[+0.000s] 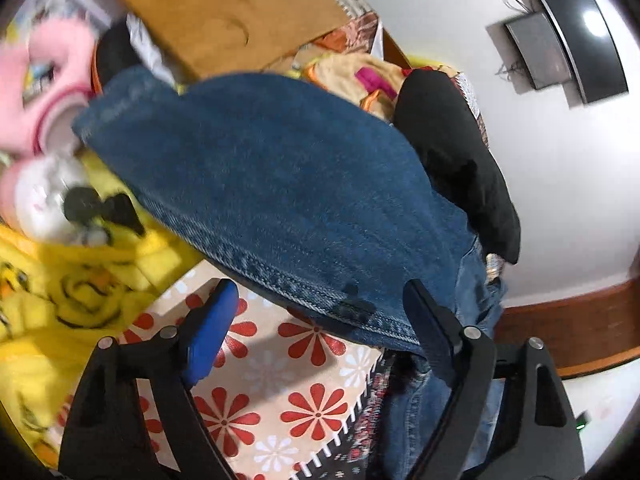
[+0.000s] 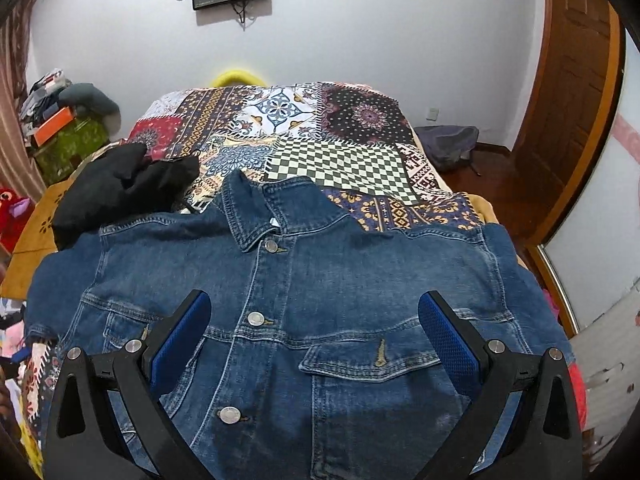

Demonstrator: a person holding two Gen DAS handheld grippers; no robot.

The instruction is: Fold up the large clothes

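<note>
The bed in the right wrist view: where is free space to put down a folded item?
Free: the patchwork bedspread beyond the denim jacket collar, up to the white wall. Crowded: the left side, where the black garment lies partly on the jacket's shoulder, with clutter beside the bed. The jacket fills the near part.

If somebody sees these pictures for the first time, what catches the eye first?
The denim jacket dominates, spread front-up and buttoned across the near end of the bed. Beyond it lies the patchwork bedspread, with a black garment bunched by the jacket's shoulder. Both grippers, left and right, are open.
</note>
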